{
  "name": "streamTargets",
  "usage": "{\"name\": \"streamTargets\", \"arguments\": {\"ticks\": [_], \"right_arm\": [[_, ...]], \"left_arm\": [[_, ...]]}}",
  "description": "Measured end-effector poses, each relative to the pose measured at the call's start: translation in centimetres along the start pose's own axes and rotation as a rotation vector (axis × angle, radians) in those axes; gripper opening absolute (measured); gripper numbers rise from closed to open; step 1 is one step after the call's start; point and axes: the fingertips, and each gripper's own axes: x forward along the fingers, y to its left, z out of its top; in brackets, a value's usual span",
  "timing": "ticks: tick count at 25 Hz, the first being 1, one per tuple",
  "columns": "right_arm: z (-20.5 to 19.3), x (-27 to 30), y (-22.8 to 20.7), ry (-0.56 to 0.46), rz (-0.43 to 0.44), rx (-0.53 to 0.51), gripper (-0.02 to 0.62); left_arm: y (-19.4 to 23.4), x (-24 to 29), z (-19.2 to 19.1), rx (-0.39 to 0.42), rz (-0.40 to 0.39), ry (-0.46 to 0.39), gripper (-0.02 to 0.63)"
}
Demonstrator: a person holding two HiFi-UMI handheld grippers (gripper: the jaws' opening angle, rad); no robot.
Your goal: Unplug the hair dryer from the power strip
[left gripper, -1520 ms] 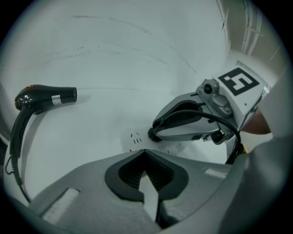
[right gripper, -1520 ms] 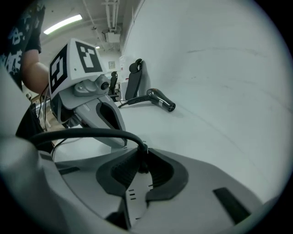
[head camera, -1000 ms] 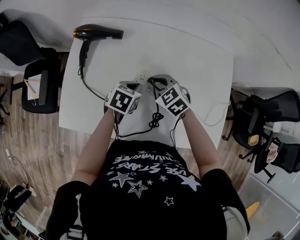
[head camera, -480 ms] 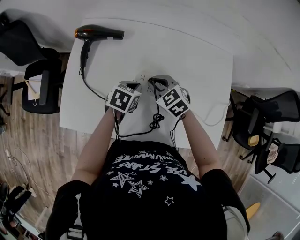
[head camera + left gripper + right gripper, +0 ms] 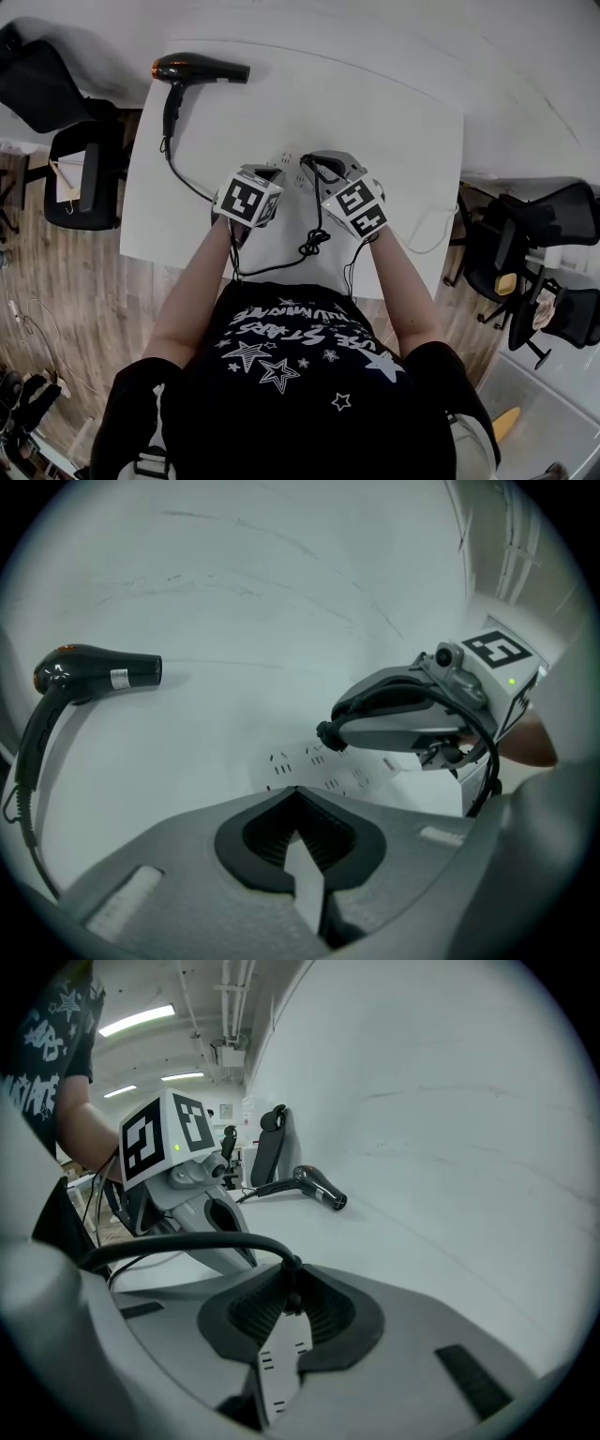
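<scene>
The black hair dryer (image 5: 197,68) lies at the far left corner of the white table (image 5: 394,122). Its cord (image 5: 187,183) runs back to a knotted loop (image 5: 313,240) at the near edge. The white power strip (image 5: 289,157) lies mid-table. My left gripper (image 5: 271,174) has its jaws together, tips down on the strip's near end (image 5: 347,778). My right gripper (image 5: 315,162) is shut on the dryer's black plug (image 5: 286,1283), held just over the strip's sockets (image 5: 317,754). The plug's prongs are hidden.
Black office chairs stand left (image 5: 84,169) and right (image 5: 525,244) of the table. A thin white cable (image 5: 433,234) hangs over the right near edge. Wooden floor (image 5: 56,300) lies below the table's left side.
My right gripper has drawn slightly back toward the person with the plug in its jaws. The left gripper and the hair dryer have stayed in place.
</scene>
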Motion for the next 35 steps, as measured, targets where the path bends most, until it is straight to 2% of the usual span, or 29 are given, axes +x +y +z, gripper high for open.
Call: {"name": "streamTargets", "arguments": {"ticks": [8, 15, 21, 35], "right_arm": [[0.6, -1.2, 0.6, -0.010, -0.031, -0.008, 0.058], [1.5, -3.2, 0.9, -0.026, -0.102, -0.013, 0.058], [2.2, -5.2, 1.6, -0.042, -0.159, -0.021, 0.060], [2.6, -9.2, 5.7, -0.073, -0.299, 0.010, 0.058]], "left_arm": [[-0.3, -0.2, -0.1, 0.084, 0.081, -0.101, 0.008], [-0.3, -0.5, -0.2, 0.047, 0.031, -0.150, 0.008], [-0.3, -2.0, -0.5, 0.102, 0.092, -0.195, 0.008], [-4.2, -8.0, -2.5, 0.110, 0.029, -0.319, 0.008]]}}
